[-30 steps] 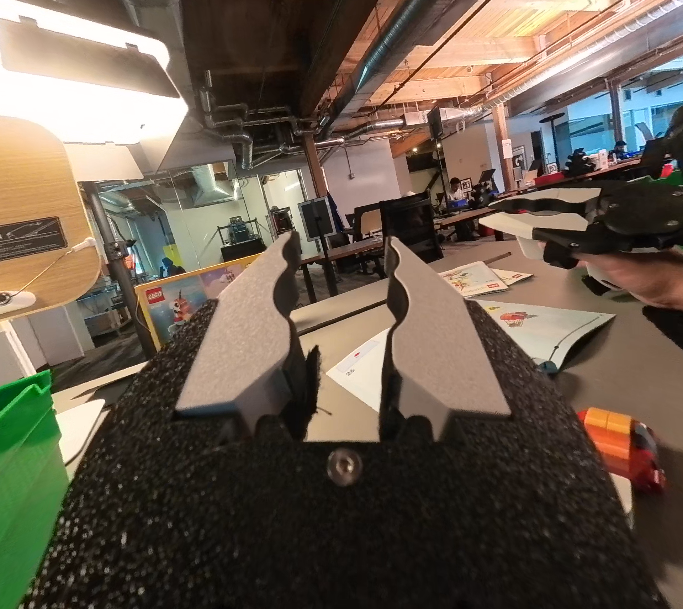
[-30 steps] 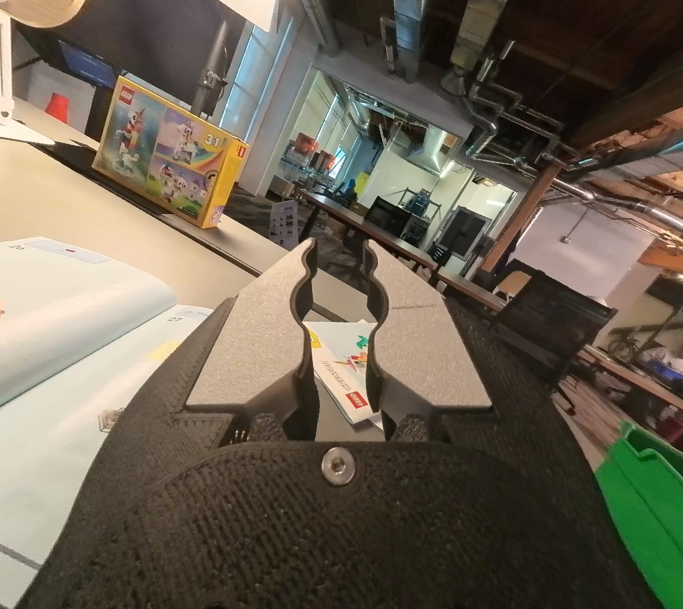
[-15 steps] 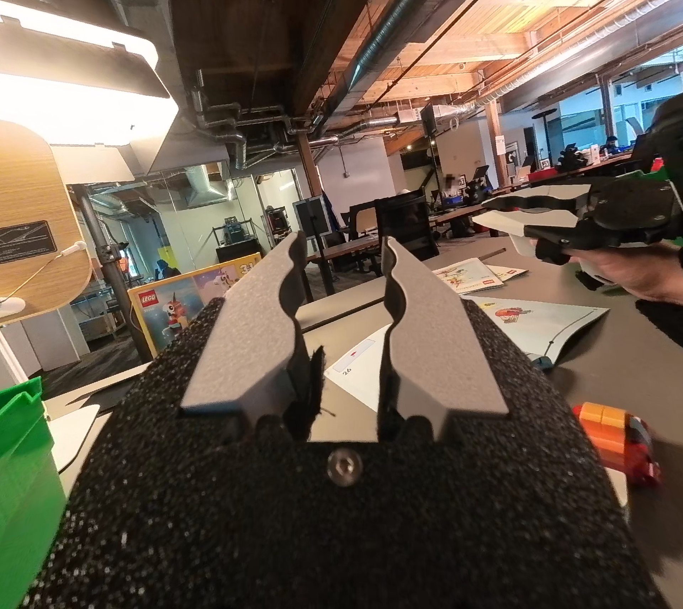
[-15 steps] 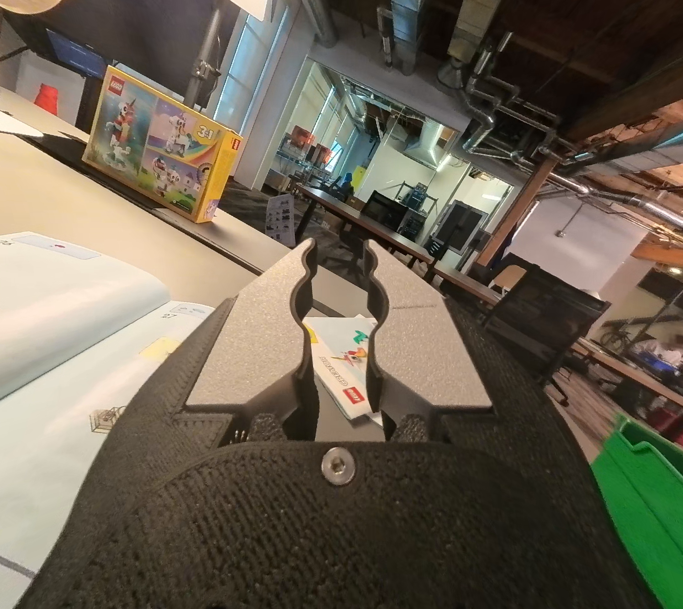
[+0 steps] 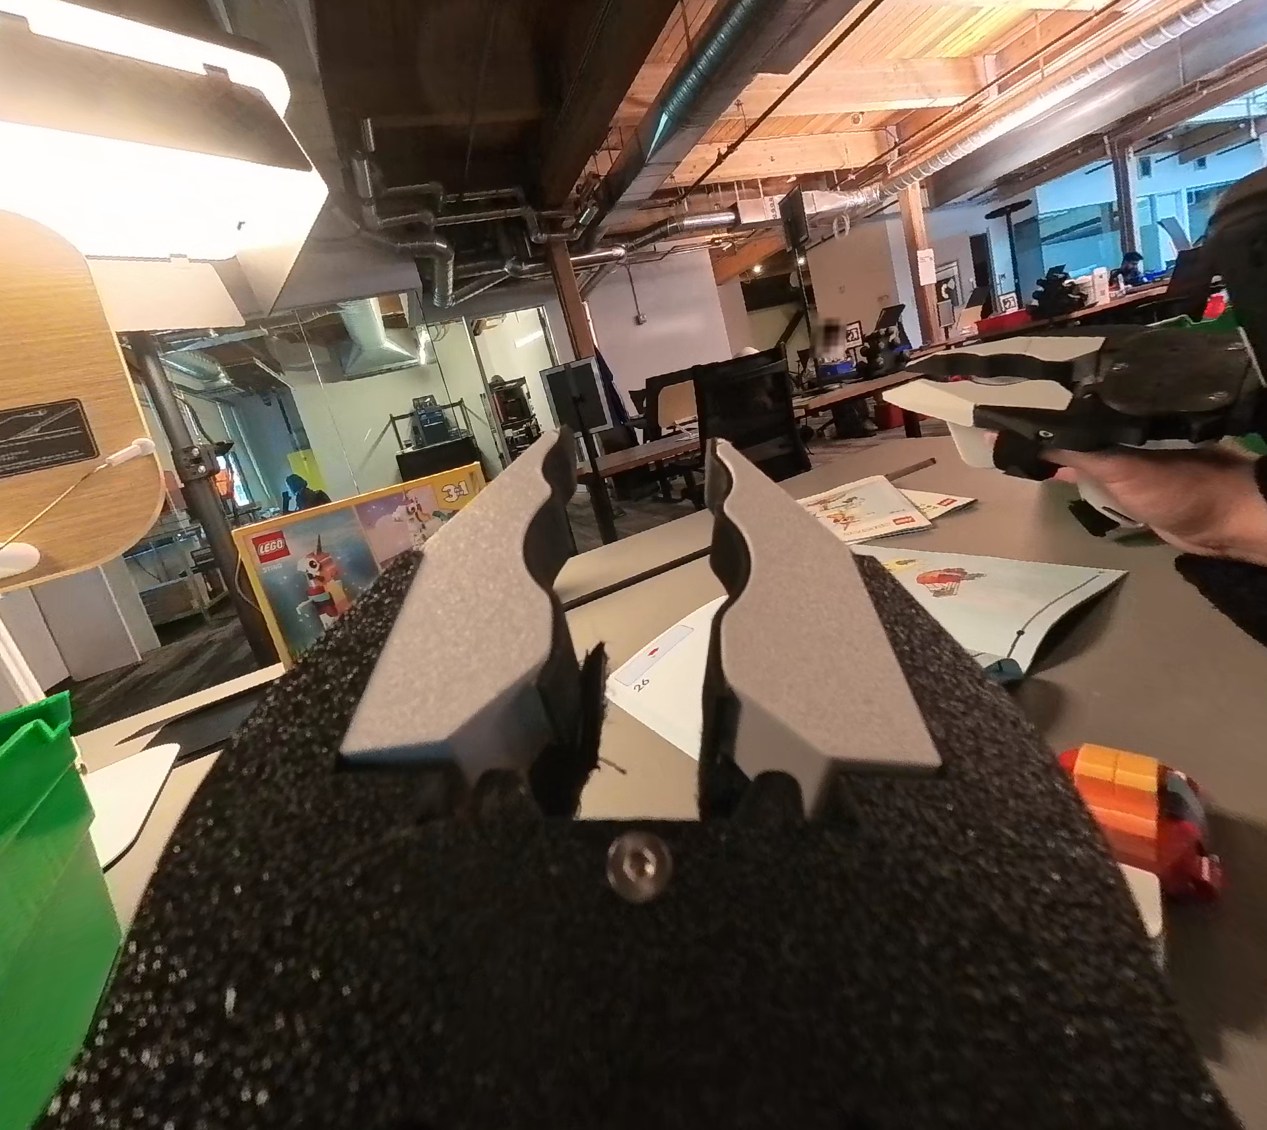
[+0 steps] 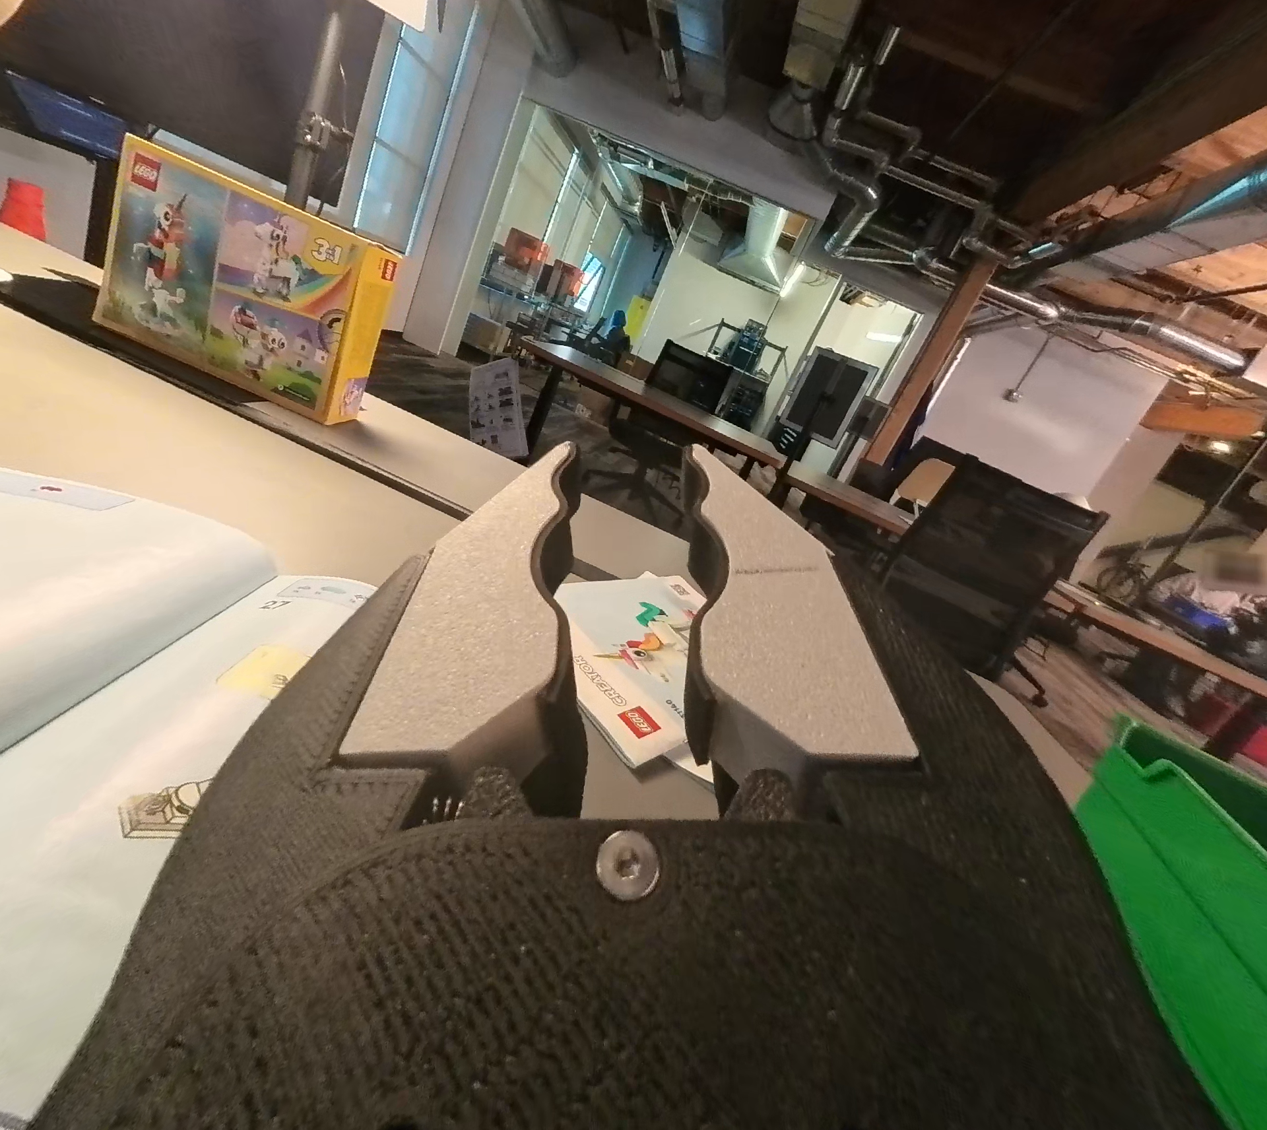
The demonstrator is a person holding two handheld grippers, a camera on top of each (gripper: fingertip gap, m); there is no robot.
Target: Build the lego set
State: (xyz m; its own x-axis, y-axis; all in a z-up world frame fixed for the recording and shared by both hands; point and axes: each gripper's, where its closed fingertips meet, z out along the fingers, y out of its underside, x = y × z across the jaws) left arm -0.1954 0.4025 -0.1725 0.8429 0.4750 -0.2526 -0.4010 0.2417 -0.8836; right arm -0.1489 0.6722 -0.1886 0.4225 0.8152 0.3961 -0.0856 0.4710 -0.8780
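A green bin stands at the far left of the left wrist view, well to the left of the open instruction booklet, which serves here as the landmark. Behind and left of that booklet the yellow set box stands upright on its long edge with its picture face turned toward the builder, likely kept there as a reference. The left tongs are raised above the surface, spread apart and holding nothing, pointing across the booklet into the room; the pose looks like a pause to read the page. The booklet lies flat and open, presumably so the current step can be followed. Just in front of it and to the right lies the partly built model, an orange and red block on the surface, its long axis running from near left to far right; which end is its front I cannot tell through the blur. Right of the booklet the right tongs are held level above the surface, spread and empty in their own view, aimed over two smaller closed booklets.
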